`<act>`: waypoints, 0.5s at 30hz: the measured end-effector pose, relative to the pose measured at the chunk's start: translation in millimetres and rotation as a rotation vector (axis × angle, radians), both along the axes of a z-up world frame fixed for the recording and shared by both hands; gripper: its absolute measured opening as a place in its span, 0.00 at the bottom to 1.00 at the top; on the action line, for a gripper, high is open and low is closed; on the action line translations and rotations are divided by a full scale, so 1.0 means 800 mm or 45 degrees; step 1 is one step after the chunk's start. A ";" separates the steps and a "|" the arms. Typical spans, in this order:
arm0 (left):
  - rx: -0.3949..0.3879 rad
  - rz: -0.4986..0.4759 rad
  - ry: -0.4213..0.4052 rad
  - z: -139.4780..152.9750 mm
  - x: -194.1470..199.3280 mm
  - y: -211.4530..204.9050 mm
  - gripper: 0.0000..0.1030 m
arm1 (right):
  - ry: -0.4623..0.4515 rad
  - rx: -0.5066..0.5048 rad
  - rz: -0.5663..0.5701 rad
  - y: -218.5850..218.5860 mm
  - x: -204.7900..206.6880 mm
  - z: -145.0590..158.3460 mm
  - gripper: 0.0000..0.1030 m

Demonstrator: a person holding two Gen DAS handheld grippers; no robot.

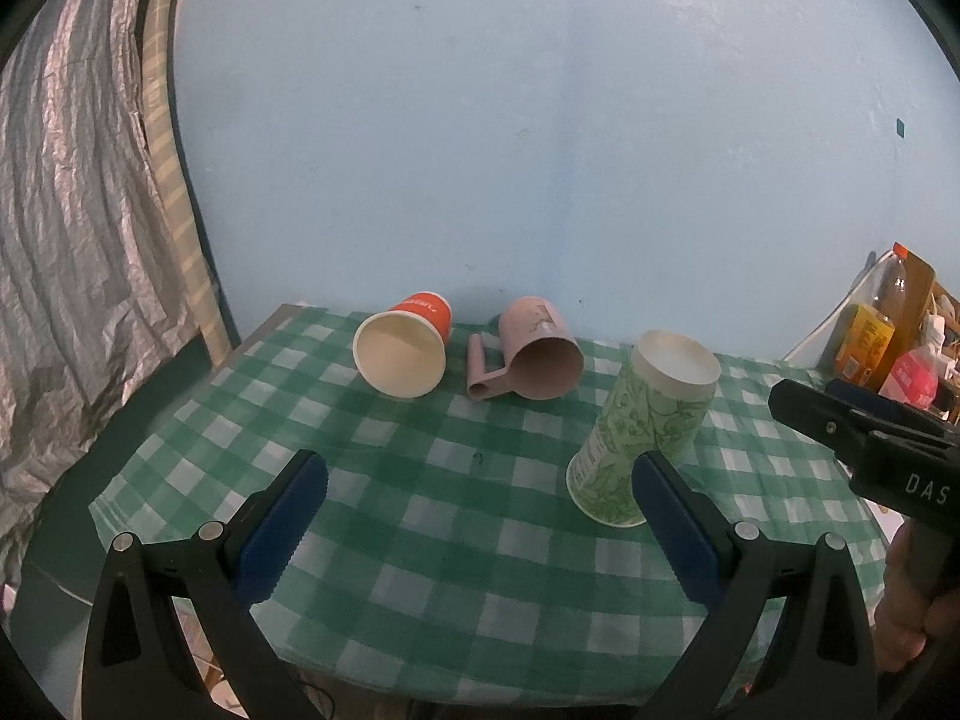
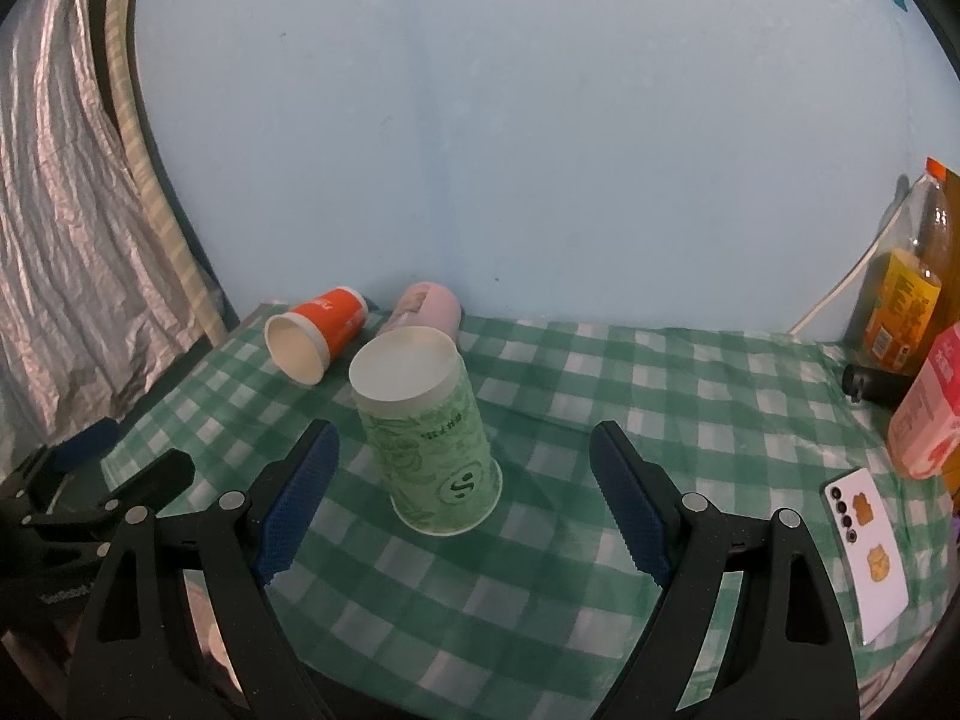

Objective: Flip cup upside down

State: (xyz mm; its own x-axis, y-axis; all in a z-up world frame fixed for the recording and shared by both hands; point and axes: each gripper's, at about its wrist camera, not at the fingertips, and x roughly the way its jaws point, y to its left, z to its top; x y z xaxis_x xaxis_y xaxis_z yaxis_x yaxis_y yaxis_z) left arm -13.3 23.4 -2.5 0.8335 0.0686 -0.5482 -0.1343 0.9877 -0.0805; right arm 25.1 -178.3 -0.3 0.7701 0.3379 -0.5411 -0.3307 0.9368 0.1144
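Green floral-patterned paper cup [image 2: 433, 441] standing upside down on green-and-white checked counter [image 2: 600, 396], wide rim down, flat base up, between spread fingers of right hand-held gripper [image 2: 462, 504], touching neither. Left hand-held gripper [image 1: 480, 531] also spread, holding nothing, cup just beside its right finger. Orange paper cup [image 1: 405, 348] and pink plastic handled mug [image 1: 534, 354] lying on sides at far left. White phone [image 2: 867, 546] lying near right.

In the right wrist view, most of the pink mug [image 2: 429, 306] is hidden behind the green patterned cup [image 2: 429, 438]. The juice bottle [image 2: 909, 294] and pink carton [image 2: 927, 414] are cut off by the right edge. The phone's [image 2: 867, 546] markings cannot be made out.
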 end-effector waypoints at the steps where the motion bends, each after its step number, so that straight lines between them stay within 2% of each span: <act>1: -0.002 -0.002 0.001 0.000 0.000 0.000 1.00 | 0.002 0.004 0.000 0.000 0.000 0.000 0.82; 15: 0.002 -0.016 0.013 -0.004 0.003 -0.004 1.00 | 0.013 0.016 -0.011 -0.003 0.002 -0.002 0.82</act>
